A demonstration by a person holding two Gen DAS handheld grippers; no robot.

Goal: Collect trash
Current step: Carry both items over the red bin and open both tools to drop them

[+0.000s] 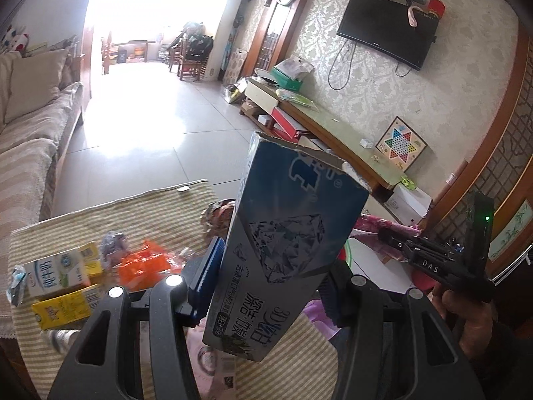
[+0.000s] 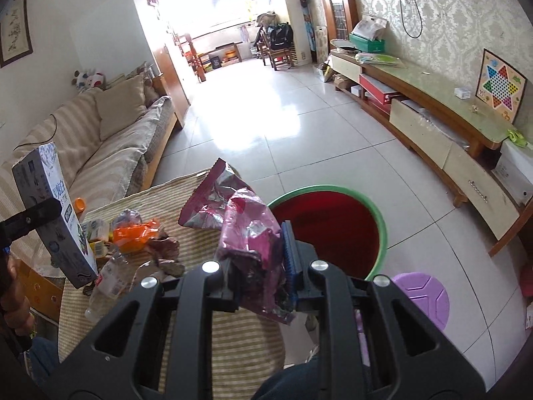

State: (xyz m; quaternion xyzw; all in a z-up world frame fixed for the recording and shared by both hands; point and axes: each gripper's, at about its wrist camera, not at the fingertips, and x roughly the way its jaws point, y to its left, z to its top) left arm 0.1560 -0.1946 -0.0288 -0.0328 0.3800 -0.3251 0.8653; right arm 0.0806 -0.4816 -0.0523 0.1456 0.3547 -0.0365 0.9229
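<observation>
Transfer Stage: Two Items Lifted, Bin Not Yet Reached

Step in hand, as judged from the frames: carrying collected trash from the counter [image 2: 233, 350] toward the bin. The left tool [image 1: 263, 286] is clamped on a tall grey-blue cardboard toothpaste box [image 1: 286, 246], gripping it near its lower end; the box stands nearly upright, tilted slightly, with its torn open flap uppermost. The right tool [image 2: 260, 266] is pressed fully together on a crumpled pink and silver foil snack wrapper [image 2: 240, 220], which fans out above the jaws.

Both items are held clear of the striped cloth that covers the counter. The round red bin with a green rim [image 2: 376, 213] stands on the tiled floor just beyond the counter edge, beside a purple plastic stool [image 2: 419, 296]. In the right wrist view the wrapper sits near the bin's rim but not over its mouth.

The next move calls for bringing each tool above the bin opening, then parting the jaws so the item drops inside. The box is long and rigid, so it should enter end-first.

Remaining on the counter: a white and green milk carton [image 1: 55, 275], yellow cartons [image 1: 63, 306], an orange plastic wrapper [image 1: 143, 265] and a clear plastic bottle [image 2: 106, 280].
</observation>
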